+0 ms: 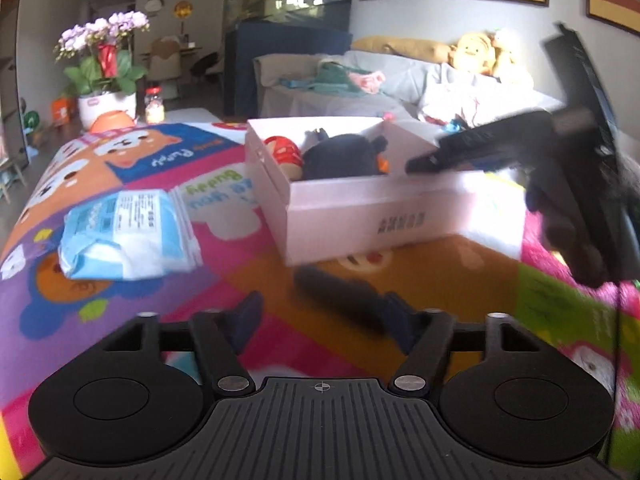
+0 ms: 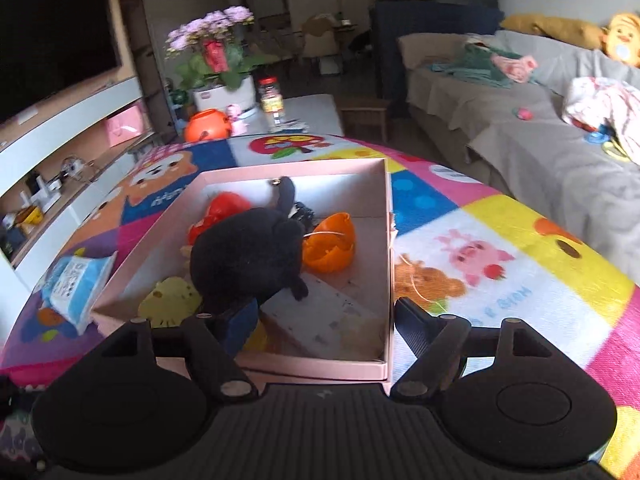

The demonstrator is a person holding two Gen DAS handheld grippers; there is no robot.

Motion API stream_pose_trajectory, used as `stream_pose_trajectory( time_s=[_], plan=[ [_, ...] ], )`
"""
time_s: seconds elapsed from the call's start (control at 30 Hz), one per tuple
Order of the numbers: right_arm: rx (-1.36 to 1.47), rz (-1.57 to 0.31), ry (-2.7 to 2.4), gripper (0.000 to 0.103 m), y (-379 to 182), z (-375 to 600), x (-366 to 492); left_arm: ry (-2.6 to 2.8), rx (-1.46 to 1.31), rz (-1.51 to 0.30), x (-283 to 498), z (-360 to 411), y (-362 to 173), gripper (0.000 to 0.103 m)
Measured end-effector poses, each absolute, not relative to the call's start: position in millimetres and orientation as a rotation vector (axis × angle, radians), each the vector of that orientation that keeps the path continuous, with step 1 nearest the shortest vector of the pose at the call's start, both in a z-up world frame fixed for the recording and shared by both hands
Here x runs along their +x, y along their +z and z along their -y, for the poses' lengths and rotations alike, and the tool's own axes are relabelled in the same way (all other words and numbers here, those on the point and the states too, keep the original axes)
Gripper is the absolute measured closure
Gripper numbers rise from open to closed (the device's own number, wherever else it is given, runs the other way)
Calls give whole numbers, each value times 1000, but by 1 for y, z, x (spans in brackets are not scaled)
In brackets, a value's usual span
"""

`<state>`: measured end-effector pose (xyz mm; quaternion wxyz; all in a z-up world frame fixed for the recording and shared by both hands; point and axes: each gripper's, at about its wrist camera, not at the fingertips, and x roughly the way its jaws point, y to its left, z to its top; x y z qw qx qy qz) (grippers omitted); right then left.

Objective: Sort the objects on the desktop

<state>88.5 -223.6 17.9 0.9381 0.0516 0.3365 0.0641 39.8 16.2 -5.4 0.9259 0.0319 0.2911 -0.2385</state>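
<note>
From the left wrist, your left gripper (image 1: 320, 320) hangs released, nothing between its jaws; the blue tissue pack (image 1: 128, 236) lies on the bench at ten o'clock, left of the pink box (image 1: 360, 216); approach it squarely. From the right wrist, your right gripper (image 2: 324, 324) hovers released over the box's near wall; keep clear of the black plush (image 2: 248, 256).

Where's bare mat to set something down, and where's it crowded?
Free: the mat right of the pink box, out to the table edge by the sofa; also the strip in the left wrist view between the blue-white packet and the box. Crowded: inside the box, with the black plush, orange shell, and red toy.
</note>
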Motion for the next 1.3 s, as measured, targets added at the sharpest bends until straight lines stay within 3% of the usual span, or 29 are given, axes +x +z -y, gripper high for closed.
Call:
stream_pose_trajectory(
  time_s=[0.13,0.43,0.7,0.73,0.8,0.87,0.93,1.2,1.3],
  plan=[
    [41,-650,150,24,31,226,70,-509,15,-623,63,-17,-5,17],
    [-147,-558,114,3,64,256,-4,-645,-116,-736,66,-1,-11,15],
    [-280,-562,304,2,45,210,-26,-642,-98,-642,35,-5,18,8],
    [-285,-567,336,5,41,202,-27,-605,-75,-631,32,-9,20,8],
    [-314,-595,378,21,32,182,-22,-526,-45,-619,29,-16,21,8],
    [-304,-651,407,42,20,167,-11,-447,-38,-617,30,-25,20,7],
    [-277,-690,423,51,10,157,1,-364,-43,-625,33,-35,18,7],
    [-376,-631,287,50,-15,150,7,-76,-1,-578,62,-65,14,3],
    [-305,-643,260,41,-12,169,1,18,-34,-579,82,-79,12,3]
  ],
)
